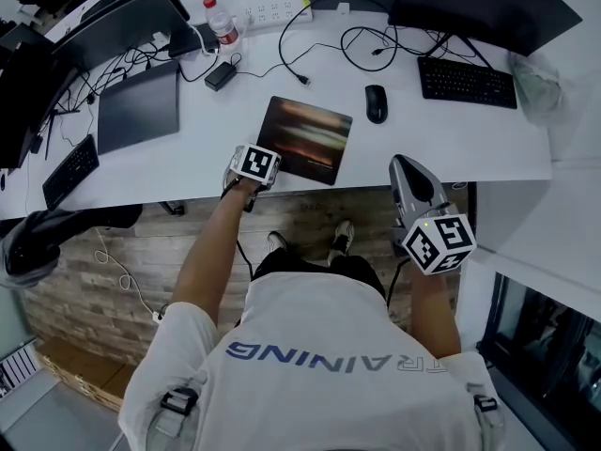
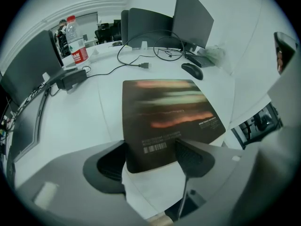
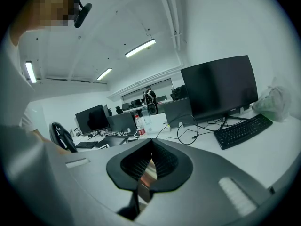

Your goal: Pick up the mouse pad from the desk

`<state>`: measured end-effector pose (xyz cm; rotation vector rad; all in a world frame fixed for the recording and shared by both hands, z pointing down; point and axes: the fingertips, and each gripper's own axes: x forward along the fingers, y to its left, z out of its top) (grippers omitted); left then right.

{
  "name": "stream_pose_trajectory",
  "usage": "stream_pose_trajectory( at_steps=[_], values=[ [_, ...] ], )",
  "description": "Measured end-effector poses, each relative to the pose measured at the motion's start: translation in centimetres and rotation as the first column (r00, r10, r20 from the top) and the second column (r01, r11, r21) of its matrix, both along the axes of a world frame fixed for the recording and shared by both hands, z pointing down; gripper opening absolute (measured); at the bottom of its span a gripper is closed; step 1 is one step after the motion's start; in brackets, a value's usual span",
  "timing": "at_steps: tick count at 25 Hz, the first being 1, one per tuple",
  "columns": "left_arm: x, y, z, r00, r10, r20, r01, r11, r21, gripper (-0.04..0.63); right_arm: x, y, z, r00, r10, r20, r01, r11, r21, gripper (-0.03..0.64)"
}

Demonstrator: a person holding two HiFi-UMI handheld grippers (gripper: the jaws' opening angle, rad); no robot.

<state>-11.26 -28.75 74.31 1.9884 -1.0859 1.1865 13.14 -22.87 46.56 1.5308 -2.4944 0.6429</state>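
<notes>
The mouse pad point(image 1: 305, 139) is dark with blurred orange streaks and lies flat on the white desk point(image 1: 451, 148), its near left corner at the desk's front edge. My left gripper point(image 1: 254, 169) points steeply down at that corner. In the left gripper view the pad point(image 2: 167, 112) reaches in between the jaws of the left gripper point(image 2: 150, 161), which stand wide apart on either side of its near edge, open. My right gripper point(image 1: 404, 169) hangs off the desk's front edge to the right. The right gripper point(image 3: 149, 161) is shut, with nothing held.
A black mouse point(image 1: 376, 102) lies just right of the pad, and a keyboard point(image 1: 467, 82) farther right. A dark tablet point(image 1: 138, 106), a power brick point(image 1: 222, 75) with cables, and a water bottle point(image 1: 222, 26) sit to the left and behind. Monitors line the back.
</notes>
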Motion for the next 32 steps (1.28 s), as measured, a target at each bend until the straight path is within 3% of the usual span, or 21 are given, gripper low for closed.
stream_pose_trajectory(
  at_steps=[2,3,7,9,12,17,21,24,29,32],
  values=[
    [0.0,-0.4,-0.2,1.000,0.005,0.004,-0.005,0.999,0.031,0.302,0.2,0.1,-0.1,1.000,0.002,-0.002,-0.002,1.000,0.002,0.013],
    [0.2,0.0,-0.1,1.000,0.006,0.001,-0.006,1.000,0.020,0.254,0.3,0.1,-0.1,1.000,0.004,-0.003,-0.004,1.000,0.003,0.012],
    [1.3,0.8,-0.2,1.000,0.019,-0.008,-0.019,1.000,0.004,0.165,0.4,0.1,-0.1,1.000,0.010,-0.003,-0.010,1.000,0.001,0.013],
    [1.8,2.0,0.1,1.000,0.026,-0.006,-0.027,0.999,-0.037,0.090,0.4,0.2,-0.1,1.000,0.009,-0.004,-0.009,1.000,0.001,0.013],
    [2.0,3.7,0.6,0.999,0.036,0.034,-0.033,0.996,-0.080,0.044,0.3,0.2,-0.2,1.000,0.006,-0.003,-0.006,1.000,0.004,0.013],
    [2.1,3.9,0.7,0.999,0.028,0.040,-0.025,0.997,-0.072,0.034,0.1,0.5,-0.2,1.000,-0.001,-0.003,0.001,1.000,0.006,0.012],
    [2.3,2.3,-0.5,1.000,0.024,0.011,-0.024,1.000,0.014,0.032,0.1,0.7,-0.4,1.000,-0.003,-0.002,0.003,1.000,0.010,0.013],
    [2.0,2.9,-1.1,1.000,-0.005,-0.010,0.006,1.000,0.011,0.032,0.3,0.9,-0.5,1.000,0.000,0.001,0.000,1.000,0.014,0.013],
    [2.5,2.6,-4.2,0.993,-0.036,-0.109,0.044,0.997,0.070,0.031,0.4,1.4,-0.4,1.000,-0.003,0.004,0.003,1.000,0.017,0.012],
    [2.7,1.8,-7.4,0.989,-0.031,-0.142,0.052,0.988,0.146,0.029,0.0,1.7,-0.5,1.000,-0.016,0.011,0.015,1.000,0.024,0.012]
  ],
)
